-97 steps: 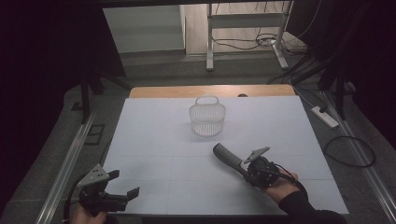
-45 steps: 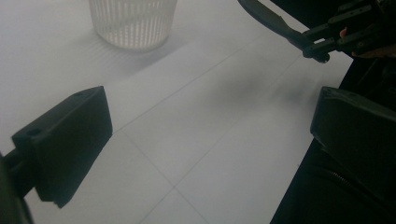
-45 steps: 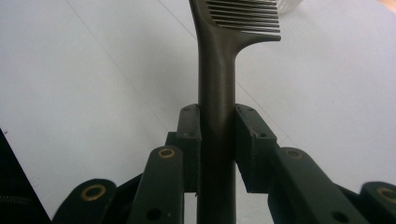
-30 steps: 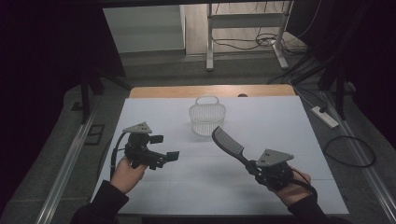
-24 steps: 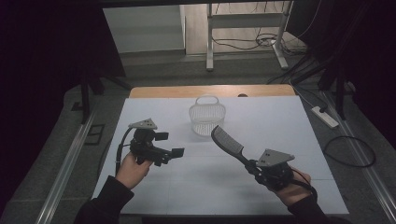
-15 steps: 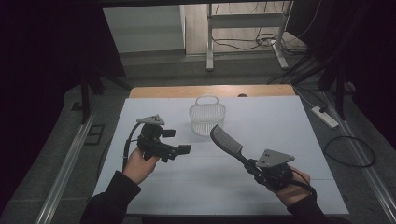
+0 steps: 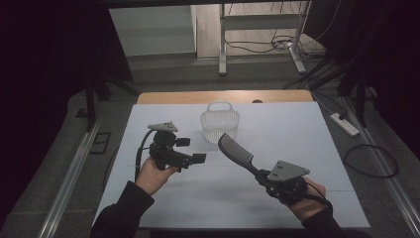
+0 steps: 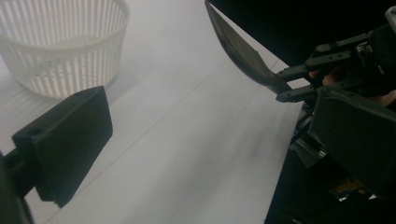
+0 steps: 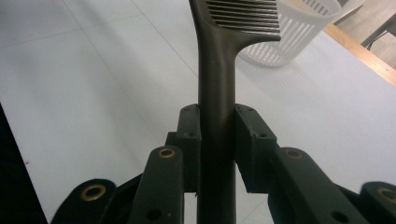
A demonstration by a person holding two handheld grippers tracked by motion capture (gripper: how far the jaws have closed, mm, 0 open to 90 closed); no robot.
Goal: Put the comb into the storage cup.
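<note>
Right gripper [image 7: 262, 177] clamps the dark comb [image 7: 235, 151] by its handle, toothed end raised toward the white slatted basket [image 7: 220, 121], likely lining up a drop. Left gripper [image 7: 194, 150] hovers over the white table [image 7: 307, 134], jaws apart and empty, angled toward the comb, perhaps for a handover.

White power strip [image 7: 343, 124] on floor right of table [image 7: 317, 129]; metal frame [image 7: 257, 34] beyond
</note>
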